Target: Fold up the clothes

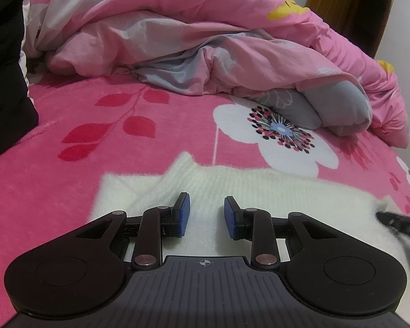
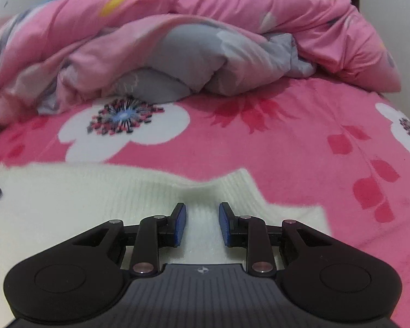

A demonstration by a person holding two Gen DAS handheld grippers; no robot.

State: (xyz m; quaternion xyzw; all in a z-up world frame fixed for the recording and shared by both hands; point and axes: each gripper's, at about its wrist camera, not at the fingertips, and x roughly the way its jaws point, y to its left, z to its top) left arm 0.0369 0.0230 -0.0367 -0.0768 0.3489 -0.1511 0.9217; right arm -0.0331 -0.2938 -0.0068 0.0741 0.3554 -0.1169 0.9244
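Sweater (image 1: 232, 191) lies flat on the pink bedspread (image 1: 68, 125), its long axis crossing the lower frame. At left, your left gripper (image 1: 206, 213) hangs over it, jaws parted, pads gripping nothing. At right, your right gripper (image 2: 202, 222) stands likewise unclenched, empty, nearer the raised ribbed edge (image 2: 240, 180) at frame centre-right.

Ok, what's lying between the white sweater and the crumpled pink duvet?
Nothing: just bare pink floral blanket between the sweater and the duvet, clear in both wrist views.
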